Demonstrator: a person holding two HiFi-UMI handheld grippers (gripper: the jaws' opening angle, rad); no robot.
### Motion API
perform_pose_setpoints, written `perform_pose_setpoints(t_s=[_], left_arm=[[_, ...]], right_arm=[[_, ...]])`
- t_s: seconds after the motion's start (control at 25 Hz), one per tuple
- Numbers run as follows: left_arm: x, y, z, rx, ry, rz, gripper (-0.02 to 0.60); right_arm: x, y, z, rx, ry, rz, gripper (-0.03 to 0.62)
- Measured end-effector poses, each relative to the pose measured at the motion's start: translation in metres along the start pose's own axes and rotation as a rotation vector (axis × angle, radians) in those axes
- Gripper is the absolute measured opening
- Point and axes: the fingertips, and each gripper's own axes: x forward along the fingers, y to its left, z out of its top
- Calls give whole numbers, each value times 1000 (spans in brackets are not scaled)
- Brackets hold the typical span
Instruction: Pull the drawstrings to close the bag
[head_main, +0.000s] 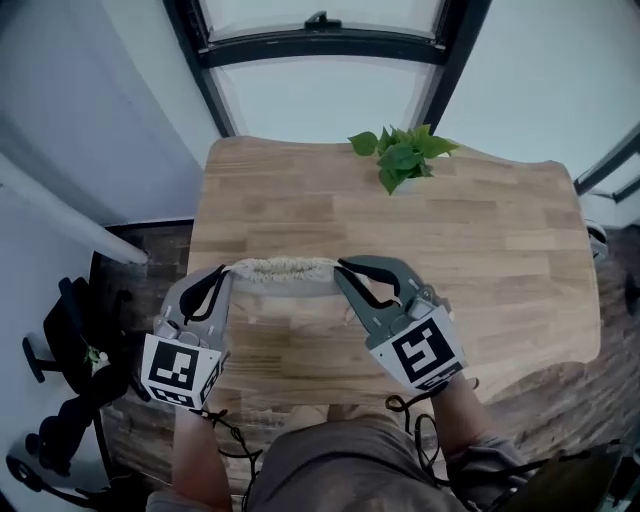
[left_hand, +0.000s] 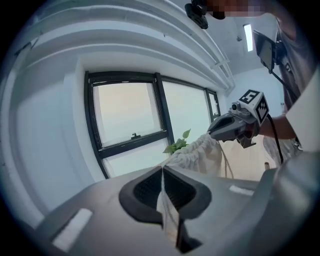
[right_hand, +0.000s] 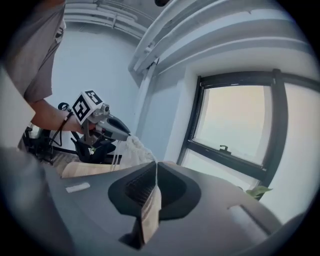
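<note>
- Left gripper (head_main: 222, 272) is clamped tight on the left drawstring (left_hand: 167, 215). The right gripper (head_main: 345, 268) is likewise pinched on the right drawstring (right_hand: 149, 212).
- Bag (head_main: 285, 272) hangs between them above the table (head_main: 480, 230), its mouth bunched into gathers. Closing looks nearly or wholly done, and perhaps only setting it down remains.
- Plant (head_main: 400, 155) stands at the table's far edge, well apart. Nothing seems to be in the way.
</note>
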Motion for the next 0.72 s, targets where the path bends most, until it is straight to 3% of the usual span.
perform_pose_setpoints(t_s=[0.28, 0.48, 0.72], left_arm=[[-31, 3, 40, 26, -105, 14, 8], [-51, 12, 86, 83, -184, 23, 8], [-62, 18, 118, 83, -254, 43, 8]], right_arm=[[-24, -1, 48, 75, -61, -99, 35], [-46, -6, 94, 41, -96, -186, 37], [-59, -12, 123, 14, -136, -250, 37]])
